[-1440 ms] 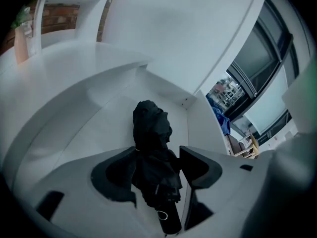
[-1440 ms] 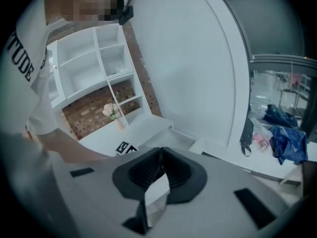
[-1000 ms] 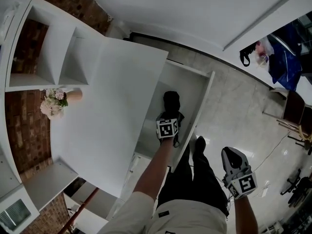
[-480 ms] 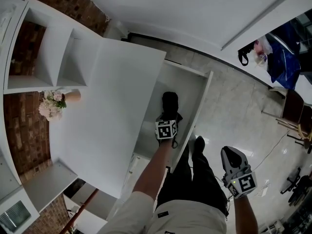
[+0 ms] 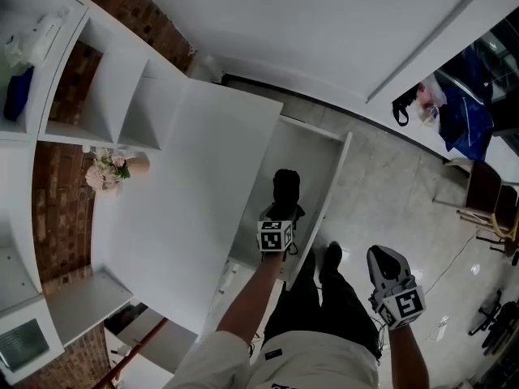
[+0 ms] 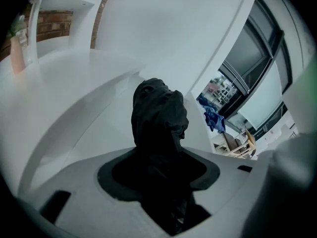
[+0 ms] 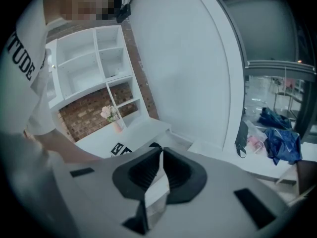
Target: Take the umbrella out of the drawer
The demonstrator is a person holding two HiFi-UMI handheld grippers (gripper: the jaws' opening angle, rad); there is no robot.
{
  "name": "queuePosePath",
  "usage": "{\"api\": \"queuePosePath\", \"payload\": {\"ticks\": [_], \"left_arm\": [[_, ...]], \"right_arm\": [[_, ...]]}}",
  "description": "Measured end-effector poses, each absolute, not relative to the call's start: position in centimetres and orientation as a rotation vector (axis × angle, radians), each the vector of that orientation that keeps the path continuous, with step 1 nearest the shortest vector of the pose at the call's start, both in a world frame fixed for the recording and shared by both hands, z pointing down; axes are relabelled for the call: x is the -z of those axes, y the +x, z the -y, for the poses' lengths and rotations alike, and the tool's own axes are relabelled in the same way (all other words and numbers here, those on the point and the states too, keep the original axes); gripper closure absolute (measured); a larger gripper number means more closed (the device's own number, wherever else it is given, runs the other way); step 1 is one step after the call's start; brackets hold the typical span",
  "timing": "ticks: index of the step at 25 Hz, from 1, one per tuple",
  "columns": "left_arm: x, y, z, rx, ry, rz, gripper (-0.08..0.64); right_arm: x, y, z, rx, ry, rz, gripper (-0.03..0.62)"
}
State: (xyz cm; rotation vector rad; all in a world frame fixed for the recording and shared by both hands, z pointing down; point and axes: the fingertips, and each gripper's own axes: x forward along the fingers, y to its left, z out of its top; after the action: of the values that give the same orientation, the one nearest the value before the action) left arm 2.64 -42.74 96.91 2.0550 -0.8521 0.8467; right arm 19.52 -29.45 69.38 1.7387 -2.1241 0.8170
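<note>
Left gripper [image 5: 277,227] reaches down into the open drawer [image 5: 334,186]. Its jaws have just been closing and now sit clamped on the near end of the black folded umbrella [image 6: 158,120]. The dark fabric fills the gap between the pads, so the jaws stop at a middling width, not fully together.

The umbrella points away from the gripper along the drawer's length. In the head view it lies inside the drawer outline, just beside the edge of the white bench [image 5: 186,185]. Can't tell if its far end is touching the drawer bottom.

The grip is at the end nearest the person, likely because that end is easiest to reach past the bench edge. It also lets the umbrella be drawn up and back along its own length without catching the drawer wall.

Right gripper [image 5: 388,267] hangs over the floor by the person's leg, well apart from the drawer. Its jaws are pressed together with nothing between them. Judged idle, parked out of the way since one gripper is enough.

Flower vase [image 5: 109,170] and shelves [image 5: 105,79] are far from the action.

Step in hand: grasp made, lift-out is what remains.
</note>
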Motion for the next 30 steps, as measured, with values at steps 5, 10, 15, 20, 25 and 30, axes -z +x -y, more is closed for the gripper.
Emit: {"api": "queuePosePath", "payload": {"ticks": [5,10,15,20,25,30], "left_arm": [[-91.4,2.4,42.8,-0.779,2.140,0.870,0.321],[-85.5,2.2,42.1,-0.688,2.202,0.903,0.321],[-79.9,2.3,40.2,-0.599,2.250,0.943,0.321],[-75.3,2.0,36.9,-0.500,2.256,0.991,0.321],[-71.5,1.8,32.5,-0.416,2.267,1.025,0.321],[-67.6,1.6,28.3,-0.329,2.306,1.047,0.321]], "right_arm": [[-67.1,19.6,28.7,-0.762,1.749,2.152,0.554],[-65.0,20.6,26.8,-0.729,1.766,2.180,0.554],[-63.2,22.0,24.4,-0.684,1.757,2.210,0.554],[-62.0,23.3,21.1,-0.652,1.750,2.246,0.554],[-60.2,24.6,17.6,-0.617,1.761,2.283,0.554],[-59.0,24.6,14.6,-0.561,1.745,2.340,0.554]]}}
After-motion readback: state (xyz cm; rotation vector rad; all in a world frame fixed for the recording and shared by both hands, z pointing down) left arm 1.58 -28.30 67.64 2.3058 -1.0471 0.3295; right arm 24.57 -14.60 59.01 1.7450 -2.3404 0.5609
